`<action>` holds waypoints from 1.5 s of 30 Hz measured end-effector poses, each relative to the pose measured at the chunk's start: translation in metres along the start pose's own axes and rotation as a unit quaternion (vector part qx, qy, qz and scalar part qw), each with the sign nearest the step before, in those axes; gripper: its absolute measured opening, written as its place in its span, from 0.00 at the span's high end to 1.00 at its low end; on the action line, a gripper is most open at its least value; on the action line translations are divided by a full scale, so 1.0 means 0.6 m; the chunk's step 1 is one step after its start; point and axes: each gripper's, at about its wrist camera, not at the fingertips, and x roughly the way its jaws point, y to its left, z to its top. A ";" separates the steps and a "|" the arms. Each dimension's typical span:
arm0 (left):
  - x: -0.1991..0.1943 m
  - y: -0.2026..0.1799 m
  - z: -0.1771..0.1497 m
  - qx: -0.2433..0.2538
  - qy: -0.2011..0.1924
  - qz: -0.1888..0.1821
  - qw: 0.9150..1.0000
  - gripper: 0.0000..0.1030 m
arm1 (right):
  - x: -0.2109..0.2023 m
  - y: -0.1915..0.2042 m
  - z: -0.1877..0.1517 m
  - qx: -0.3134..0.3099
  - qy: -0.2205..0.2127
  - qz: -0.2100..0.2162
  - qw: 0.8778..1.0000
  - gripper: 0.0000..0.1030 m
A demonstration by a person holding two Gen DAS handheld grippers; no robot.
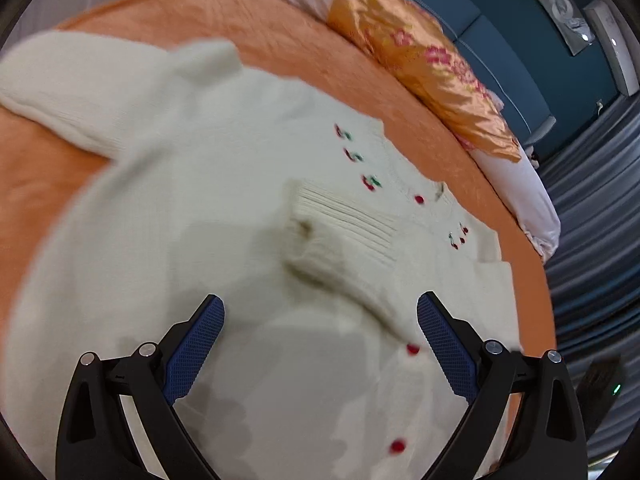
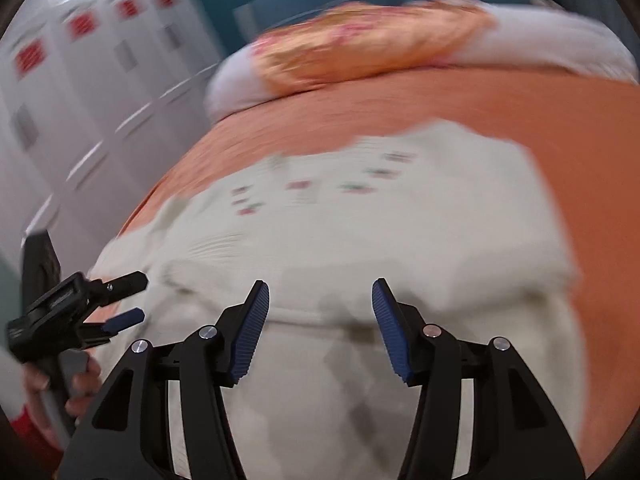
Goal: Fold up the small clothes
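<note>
- left gripper (image 1: 320, 312) sitting nearest the lens in the left wrist view, jaws standing wide apart, nothing between the blue pads (image 1: 196, 354), hanging over the cardigan
- cream knit cardigan (image 1: 224, 216) lying flat on the orange bedspread (image 1: 280, 28), red buttons (image 1: 413, 349) running down the front, small cherry embroidery (image 1: 372, 182) near the neckline
- one sleeve folded across the chest, its ribbed cuff (image 1: 344, 224) resting on the body; the other sleeve (image 1: 80, 80) sticking out to the upper left
- right gripper (image 2: 320, 296) also hovering over the cardigan, jaws parted, gripping nothing
- person's hand (image 2: 68, 384) holding the left gripper's handle, showing at the right wrist view's left edge
- floral pillow (image 1: 424, 64) lying at the bed's far end
- right wrist view heavily motion-blurred
</note>
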 end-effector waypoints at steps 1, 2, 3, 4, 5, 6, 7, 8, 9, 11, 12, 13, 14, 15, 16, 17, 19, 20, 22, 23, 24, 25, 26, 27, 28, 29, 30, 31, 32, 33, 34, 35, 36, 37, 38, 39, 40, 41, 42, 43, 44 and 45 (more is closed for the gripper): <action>0.015 -0.003 0.003 -0.006 0.009 0.002 1.000 0.08 | -0.012 -0.043 -0.002 0.045 0.000 -0.004 0.999 0.49; 0.027 -0.009 0.004 -0.009 0.007 0.007 1.000 0.08 | -0.010 -0.070 0.001 0.081 -0.001 -0.005 0.997 0.48; 0.030 -0.013 0.006 -0.007 0.001 0.014 1.000 0.10 | -0.008 -0.098 0.005 0.106 -0.001 -0.003 0.994 0.48; 0.031 -0.019 0.008 -0.003 -0.002 0.015 1.000 0.14 | -0.010 -0.116 0.002 0.133 -0.003 0.005 0.991 0.48; 0.034 -0.024 0.012 0.001 -0.004 0.010 1.000 0.26 | -0.007 -0.137 -0.002 0.162 -0.007 0.021 0.987 0.48; 0.039 -0.033 0.020 0.008 -0.002 -0.003 1.000 0.60 | -0.001 -0.145 -0.003 0.180 -0.011 0.032 0.983 0.48; 0.045 -0.036 0.027 0.011 0.006 -0.009 1.000 0.85 | 0.002 -0.151 -0.002 0.195 -0.016 0.040 0.980 0.48; 0.050 -0.039 0.036 0.014 0.016 -0.015 1.000 0.88 | 0.003 -0.157 0.003 0.208 -0.021 0.046 0.977 0.48; 0.052 -0.046 0.049 0.017 0.015 -0.019 1.000 0.91 | 0.012 -0.155 0.011 0.216 -0.025 0.047 0.975 0.49; 0.035 -0.077 0.077 0.057 -0.012 -0.018 0.998 0.92 | 0.030 -0.150 0.025 0.221 -0.027 0.045 0.974 0.58; 0.021 -0.095 0.088 0.082 -0.033 -0.018 0.996 0.93 | 0.040 -0.141 0.034 0.216 -0.031 0.046 0.975 0.79; 0.004 -0.114 0.099 0.106 -0.056 -0.020 0.993 0.93 | 0.040 -0.132 0.045 0.212 -0.042 0.049 0.975 0.86; -0.021 -0.133 0.110 0.128 -0.085 -0.024 0.988 0.93 | 0.032 -0.136 0.051 0.209 -0.064 0.060 0.974 0.88; -0.052 -0.148 0.121 0.144 -0.120 -0.034 0.982 0.93 | 0.019 -0.121 0.055 0.200 -0.090 0.073 0.973 0.89; -0.074 -0.154 0.127 0.152 -0.143 -0.042 0.977 0.93 | 0.006 -0.108 0.060 0.186 -0.113 0.081 0.973 0.89; -0.095 -0.156 0.132 0.159 -0.169 -0.048 0.972 0.93 | -0.008 -0.094 0.061 0.167 -0.134 0.084 0.973 0.89; -0.087 -0.143 0.134 0.168 -0.169 -0.035 0.971 0.91 | 0.016 -0.084 0.051 0.137 -0.115 0.049 0.983 0.89; -0.061 -0.132 0.131 0.173 -0.150 -0.014 0.973 0.91 | 0.038 -0.091 0.042 0.135 -0.085 0.028 0.987 0.89; 0.034 -0.089 0.113 0.175 -0.071 0.044 0.981 0.91 | 0.094 -0.111 0.018 0.150 -0.021 -0.014 0.988 0.91; 0.075 -0.066 0.100 0.166 -0.037 0.069 0.983 0.91 | 0.091 -0.112 0.018 0.153 -0.032 -0.008 0.988 0.91; 0.100 -0.041 0.084 0.155 -0.023 0.079 0.985 0.91 | 0.085 -0.105 0.026 0.148 -0.035 -0.010 0.988 0.91; 0.094 -0.029 0.071 0.150 -0.049 0.062 0.985 0.90 | 0.082 -0.099 0.031 0.141 -0.034 -0.013 0.989 0.90; 0.087 -0.027 0.066 0.146 -0.063 0.055 0.986 0.89 | 0.086 -0.094 0.032 0.126 -0.023 -0.026 0.991 0.90; 0.083 -0.028 0.065 0.143 -0.066 0.053 0.986 0.89 | 0.089 -0.091 0.027 0.118 -0.015 -0.033 0.992 0.90; 0.085 -0.028 0.063 0.144 -0.067 0.055 0.986 0.88 | 0.082 -0.089 0.023 0.115 -0.016 -0.036 0.993 0.88; 0.085 -0.026 0.061 0.143 -0.071 0.054 0.986 0.87 | 0.072 -0.090 0.023 0.115 -0.020 -0.040 0.992 0.87; 0.088 -0.022 0.060 0.141 -0.072 0.053 0.986 0.84 | 0.060 -0.087 0.020 0.114 -0.027 -0.049 0.992 0.85; 0.091 -0.014 0.059 0.137 -0.074 0.049 0.987 0.84 | 0.044 -0.081 0.016 0.112 -0.041 -0.062 0.991 0.85; 0.094 -0.007 0.056 0.134 -0.075 0.045 0.987 0.84 | 0.027 -0.075 0.006 0.105 -0.054 -0.074 0.990 0.85; 0.095 -0.003 0.055 0.130 -0.077 0.039 0.988 0.84 | 0.007 -0.063 0.000 0.090 -0.071 -0.094 0.989 0.85; 0.096 0.000 0.057 0.128 -0.077 0.035 0.988 0.84 | -0.003 -0.049 0.000 0.071 -0.081 -0.104 0.989 0.85; 0.099 0.001 0.058 0.125 -0.077 0.032 0.989 0.84 | 0.000 -0.026 0.011 0.042 -0.083 -0.099 0.991 0.85; 0.099 0.002 0.059 0.123 -0.078 0.029 0.989 0.84 | 0.010 -0.010 0.020 0.022 -0.079 -0.094 0.992 0.85; 0.098 0.002 0.057 0.123 -0.078 0.028 0.989 0.84 | 0.016 0.007 0.024 0.005 -0.073 -0.089 0.993 0.85; 0.096 0.005 0.056 0.122 -0.079 0.027 0.989 0.84 | 0.045 0.034 0.035 -0.032 -0.054 -0.083 0.995 0.85; 0.097 0.005 0.056 0.123 -0.079 0.027 0.989 0.84 | 0.064 0.048 0.039 -0.051 -0.040 -0.085 0.994 0.85; 0.096 0.005 0.056 0.123 -0.079 0.028 0.989 0.84 | 0.086 0.059 0.040 -0.071 -0.022 -0.091 0.993 0.85; 0.097 0.005 0.056 0.123 -0.079 0.028 0.989 0.84 | 0.112 0.064 0.040 -0.087 -0.003 -0.103 0.991 0.86; 0.097 0.005 0.056 0.123 -0.079 0.027 0.989 0.84 | 0.126 0.061 0.039 -0.092 0.005 -0.123 0.988 0.88; 0.097 0.005 0.056 0.122 -0.079 0.027 0.989 0.84 | 0.134 0.050 0.037 -0.087 0.008 -0.139 0.986 0.88; 0.096 0.007 0.056 0.122 -0.079 0.026 0.989 0.84 | 0.127 0.026 0.036 -0.063 0.002 -0.139 0.988 0.89; 0.097 0.008 0.055 0.122 -0.079 0.024 0.989 0.84 | 0.109 -0.004 0.035 -0.027 -0.011 -0.142 0.989 0.90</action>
